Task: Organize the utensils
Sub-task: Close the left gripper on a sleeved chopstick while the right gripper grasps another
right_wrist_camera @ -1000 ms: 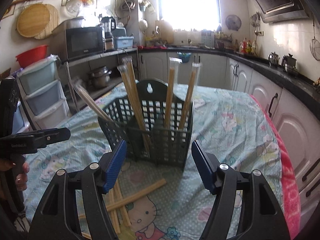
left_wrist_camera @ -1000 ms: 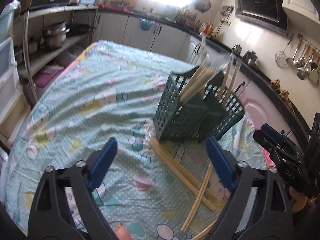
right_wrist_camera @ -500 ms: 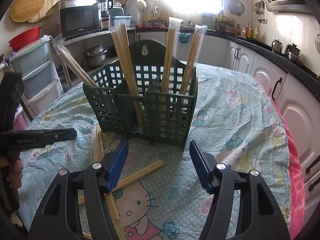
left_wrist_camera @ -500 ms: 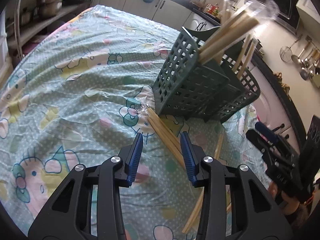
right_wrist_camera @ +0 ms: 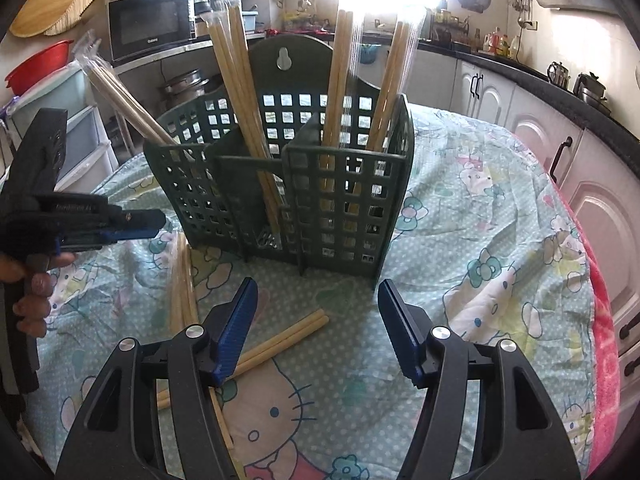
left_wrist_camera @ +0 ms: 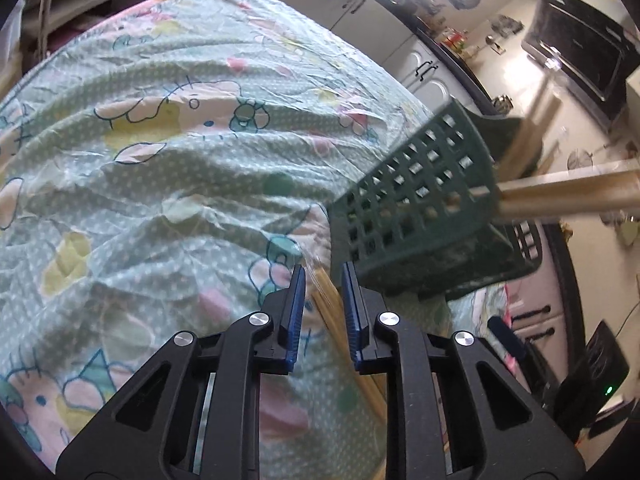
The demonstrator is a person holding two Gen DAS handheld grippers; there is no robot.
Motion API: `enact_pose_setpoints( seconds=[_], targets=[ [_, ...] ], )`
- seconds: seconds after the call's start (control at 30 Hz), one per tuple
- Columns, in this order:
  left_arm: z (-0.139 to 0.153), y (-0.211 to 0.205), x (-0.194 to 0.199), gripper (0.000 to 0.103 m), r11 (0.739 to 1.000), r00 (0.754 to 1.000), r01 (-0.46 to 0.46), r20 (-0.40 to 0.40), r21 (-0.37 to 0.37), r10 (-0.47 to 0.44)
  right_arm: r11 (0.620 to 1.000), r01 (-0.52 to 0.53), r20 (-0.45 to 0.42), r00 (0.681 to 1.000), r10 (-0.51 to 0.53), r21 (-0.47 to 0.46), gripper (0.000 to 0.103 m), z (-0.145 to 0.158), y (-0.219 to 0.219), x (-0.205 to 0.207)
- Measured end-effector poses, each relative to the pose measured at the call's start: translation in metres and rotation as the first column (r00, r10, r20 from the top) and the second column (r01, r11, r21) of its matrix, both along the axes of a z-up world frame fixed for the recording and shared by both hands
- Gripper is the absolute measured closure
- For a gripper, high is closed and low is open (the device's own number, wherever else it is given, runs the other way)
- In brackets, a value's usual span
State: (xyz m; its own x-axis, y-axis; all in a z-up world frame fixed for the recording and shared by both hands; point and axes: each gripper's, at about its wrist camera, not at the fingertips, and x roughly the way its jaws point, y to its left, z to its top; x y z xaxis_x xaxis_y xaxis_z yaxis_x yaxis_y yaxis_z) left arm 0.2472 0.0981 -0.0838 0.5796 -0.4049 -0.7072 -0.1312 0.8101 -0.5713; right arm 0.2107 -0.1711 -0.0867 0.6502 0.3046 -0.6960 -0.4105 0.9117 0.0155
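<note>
A dark green slotted utensil basket (right_wrist_camera: 288, 184) stands on the patterned tablecloth (right_wrist_camera: 480, 240) with several wrapped chopstick packs upright in it. A wrapped pack of chopsticks (left_wrist_camera: 325, 300) lies on the cloth beside the basket (left_wrist_camera: 420, 208). My left gripper (left_wrist_camera: 323, 280) is low over that pack, its jaws closing with the pack's end between them and a sliver of gap still showing. In the right wrist view the left gripper (right_wrist_camera: 158, 220) comes in from the left, just above the pack (right_wrist_camera: 182, 280). My right gripper (right_wrist_camera: 316, 300) hangs open before the basket, over bare cloth. A bare chopstick pair (right_wrist_camera: 288, 332) lies by its left finger.
White kitchen cabinets (right_wrist_camera: 560, 168) and a dark counter run along the right. A microwave (right_wrist_camera: 150, 24) and plastic drawers (right_wrist_camera: 72, 120) stand at the left. A pink cloth edge (right_wrist_camera: 600, 340) marks the table's right side. A person's hand (right_wrist_camera: 32, 292) holds the left gripper.
My left gripper dropped toward the lying chopstick pack and its jaws went from wide to nearly together around it. My right gripper sank a little closer to the basket, still open.
</note>
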Motion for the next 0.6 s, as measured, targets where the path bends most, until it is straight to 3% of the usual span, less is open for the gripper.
enact_pose_setpoints(
  seconds=[0.3,0.53,0.6],
  targets=[
    [-0.012,0.007,0.015,0.089,0.999,1.0,-0.012,-0.027,-0.045,0.011,1.0,0.013,-0.067,0.998,-0.013,-0.001,0.043,-0.012,0.006,0.01],
    [-0.017,0.008,0.019,0.089,0.999,1.0,-0.01,-0.029,-0.041,0.009,0.997,0.057,-0.184,0.982,-0.048,0.043,0.043,-0.027,0.008,0.023],
    [-0.018,0.007,0.021,0.089,0.999,0.999,-0.009,-0.031,-0.039,0.008,0.995,0.075,-0.231,0.971,-0.057,0.069,0.048,-0.032,0.006,0.028]
  ],
)
